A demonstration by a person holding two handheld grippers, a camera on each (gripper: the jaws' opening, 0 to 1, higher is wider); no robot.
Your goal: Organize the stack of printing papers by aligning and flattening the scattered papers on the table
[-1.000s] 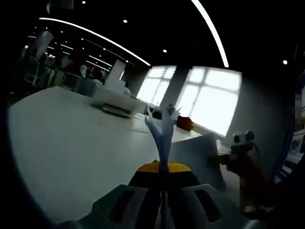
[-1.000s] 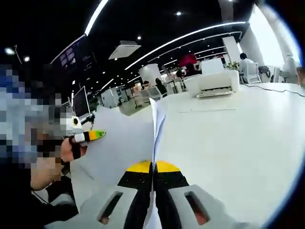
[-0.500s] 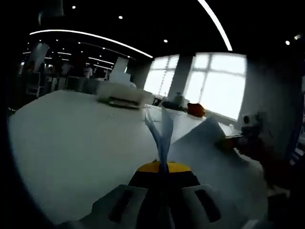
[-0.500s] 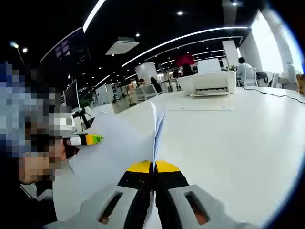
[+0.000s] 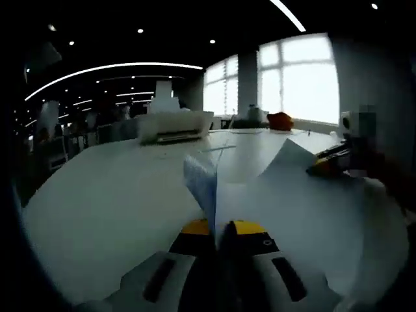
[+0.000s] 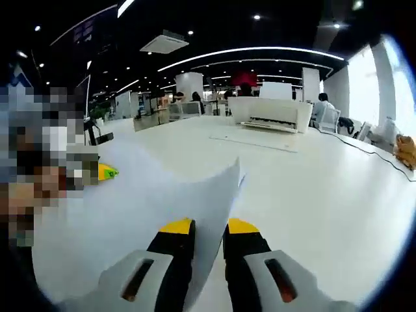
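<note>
White printing papers (image 5: 273, 195) are being held up off the broad white table (image 5: 104, 201), pinched between both tools. In the left gripper view, the left gripper (image 5: 218, 231), with yellow-tipped black jaws on grey arms, is clamping the edge of the sheets, whose corners are fanning apart just above the jaws. In the right gripper view, the right gripper (image 6: 208, 229) of the same make is gripping the opposite side of the papers (image 6: 162, 201), which are curving away leftward toward the other gripper's yellow tip (image 6: 104, 172). A white printer (image 6: 270, 114) is sitting at the far side of the table, well apart from the sheets.

Judging by this, the aligning step is under way: the bundle is gathered but its edges are not yet flush. The next move is probably calling for lowering one edge onto the table and tapping it so the sheets are sliding even, then laying the stack flat and pressing it down without loosening either grip too early.
</note>
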